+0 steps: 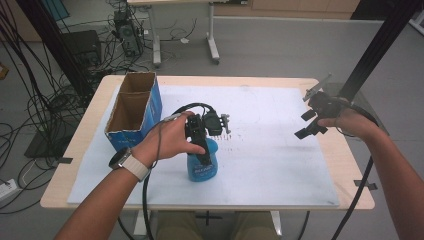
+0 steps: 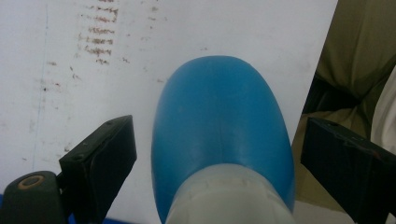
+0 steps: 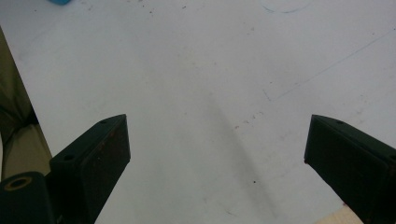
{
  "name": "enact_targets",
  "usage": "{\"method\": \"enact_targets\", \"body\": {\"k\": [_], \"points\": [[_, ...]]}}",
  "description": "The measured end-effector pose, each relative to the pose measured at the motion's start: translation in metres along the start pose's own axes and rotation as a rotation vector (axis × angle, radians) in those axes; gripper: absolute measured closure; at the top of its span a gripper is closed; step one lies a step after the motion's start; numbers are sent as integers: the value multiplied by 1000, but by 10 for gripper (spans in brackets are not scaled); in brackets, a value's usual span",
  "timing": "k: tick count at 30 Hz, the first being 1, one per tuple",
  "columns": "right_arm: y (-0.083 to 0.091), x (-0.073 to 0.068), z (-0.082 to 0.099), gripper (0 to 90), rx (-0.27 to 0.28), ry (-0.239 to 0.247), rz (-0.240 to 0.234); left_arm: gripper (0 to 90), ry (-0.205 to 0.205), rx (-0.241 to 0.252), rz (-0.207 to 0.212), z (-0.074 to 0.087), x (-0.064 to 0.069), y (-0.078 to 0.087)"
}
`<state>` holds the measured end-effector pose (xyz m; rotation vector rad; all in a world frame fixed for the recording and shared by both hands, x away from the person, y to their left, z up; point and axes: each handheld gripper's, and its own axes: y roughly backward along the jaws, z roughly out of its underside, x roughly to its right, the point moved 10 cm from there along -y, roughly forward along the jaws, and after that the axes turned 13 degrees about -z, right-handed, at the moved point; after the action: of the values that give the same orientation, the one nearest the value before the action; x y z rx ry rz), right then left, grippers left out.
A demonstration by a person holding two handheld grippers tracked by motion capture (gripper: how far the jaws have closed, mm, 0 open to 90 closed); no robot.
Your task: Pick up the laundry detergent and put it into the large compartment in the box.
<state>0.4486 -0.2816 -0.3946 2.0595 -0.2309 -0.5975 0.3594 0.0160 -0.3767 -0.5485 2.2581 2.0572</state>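
A blue plastic bottle (image 1: 202, 169) with a pale neck stands upright on the white sheet (image 1: 270, 160), left of the middle. My left gripper (image 1: 202, 150) points down over the bottle's top, held by a hand with a wristwatch. In the left gripper view the blue bottle (image 2: 219, 116) sits between the two black jaws, and a gap shows on each side, so the left gripper (image 2: 217, 126) is open around it. Over the sheet's right edge my right gripper (image 1: 306, 125) hangs open. The right gripper view has nothing between the jaws of that gripper (image 3: 217, 123) but the bare sheet (image 3: 210, 70).
An open blue cardboard box (image 1: 132, 107) with two compartments stands at the sheet's back left, close to the left hand. A black frame post (image 1: 370, 50) rises behind the right hand. Brown marks dot the sheet (image 2: 98, 42) just beyond the bottle.
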Motion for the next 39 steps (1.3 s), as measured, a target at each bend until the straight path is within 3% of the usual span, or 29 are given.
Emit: {"method": "enact_targets", "body": {"k": [32, 34, 36, 39], "points": [[-1, -1, 2, 66, -1, 0, -3, 124, -26, -29, -21, 4, 0, -9], [-1, -1, 1, 66, 0, 0, -2, 139, -26, -25, -18, 4, 0, -9], [0, -1, 1, 66, 0, 0, -1, 229, -32, -14, -13, 4, 0, -8], [0, -1, 1, 66, 2, 3, -1, 235, -35, -25, -18, 5, 0, -9]]}}
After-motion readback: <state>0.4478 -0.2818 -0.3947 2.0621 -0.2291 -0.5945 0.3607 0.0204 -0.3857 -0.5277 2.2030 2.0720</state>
